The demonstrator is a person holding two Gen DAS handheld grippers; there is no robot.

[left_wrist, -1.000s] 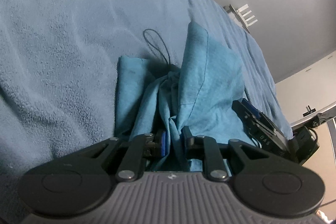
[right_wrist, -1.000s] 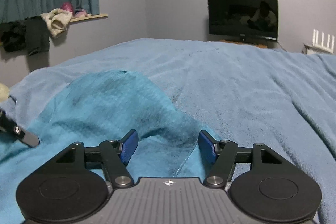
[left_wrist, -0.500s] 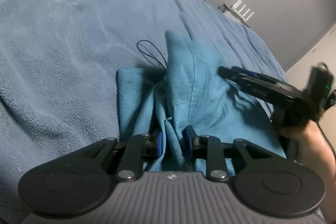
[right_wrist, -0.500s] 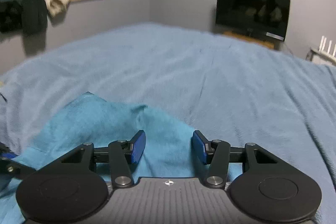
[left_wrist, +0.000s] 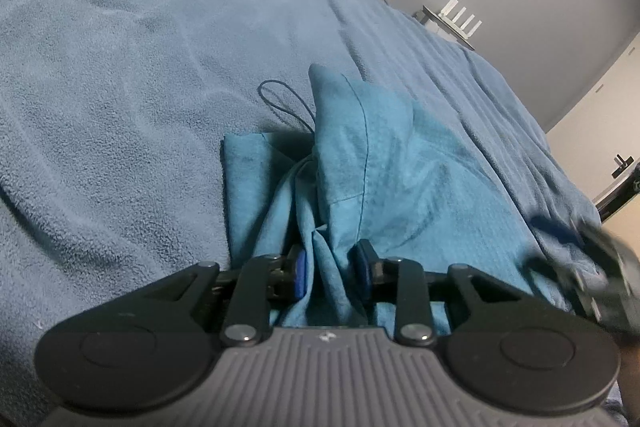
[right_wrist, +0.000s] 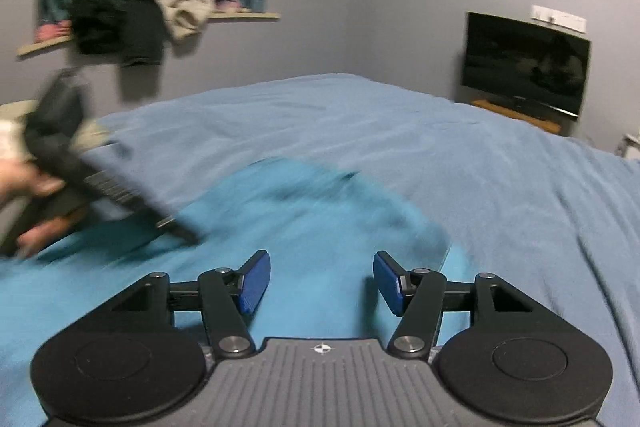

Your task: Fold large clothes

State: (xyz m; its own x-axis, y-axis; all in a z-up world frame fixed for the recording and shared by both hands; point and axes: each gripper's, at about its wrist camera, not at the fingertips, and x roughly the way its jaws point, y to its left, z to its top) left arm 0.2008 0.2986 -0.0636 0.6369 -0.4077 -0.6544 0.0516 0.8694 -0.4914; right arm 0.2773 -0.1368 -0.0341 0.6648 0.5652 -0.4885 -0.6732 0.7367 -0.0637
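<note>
A teal garment lies bunched on the blue blanket; a dark drawstring loop trails from it. My left gripper is shut on a gathered fold of the garment. My right gripper is open and empty, just above the flat part of the same garment. The left gripper and hand show blurred at the left of the right wrist view. The right gripper shows blurred at the right edge of the left wrist view.
The blanket covers the whole bed. A dark TV stands past the far edge. A router sits beside the bed. A wall shelf holds clothes under a curtain.
The right gripper has opened wider and pulled back toward the near right of the garment. The left gripper stays shut on the fold and has tilted up slightly.
</note>
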